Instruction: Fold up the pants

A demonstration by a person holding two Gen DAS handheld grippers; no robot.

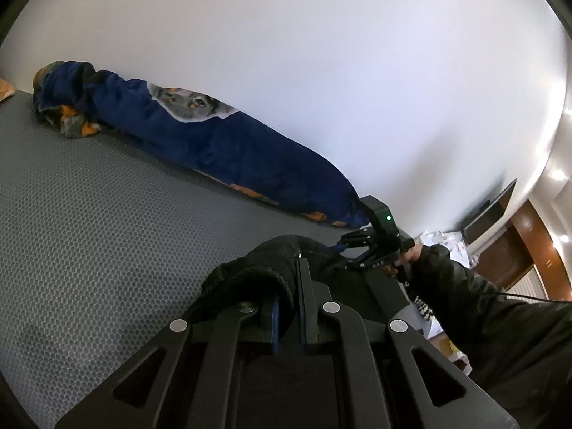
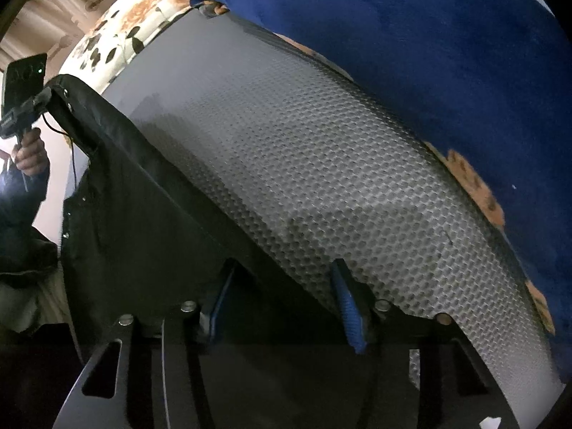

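Note:
The black pants (image 2: 143,214) hang stretched between my two grippers over the grey honeycomb mat (image 2: 304,161). In the left wrist view my left gripper (image 1: 291,286) is shut on a bunched black edge of the pants (image 1: 264,261), with cloth wrapped over the left finger. The right wrist view shows that same left gripper (image 2: 46,96) at the upper left, holding a corner with rivets. My right gripper (image 2: 284,286) points steeply down at the mat. Its blue pads (image 2: 346,307) stand apart, the pants' edge lies between them, and no pad visibly presses on it. A hand holds the right gripper (image 1: 345,246) beyond the cloth.
A blue fleece blanket (image 1: 214,136) with a dog print lies rolled along the white wall, close to the right gripper's far side (image 2: 429,53). A floral cushion (image 2: 136,25) sits past the mat's end. A dark screen (image 1: 489,214) stands by the wall.

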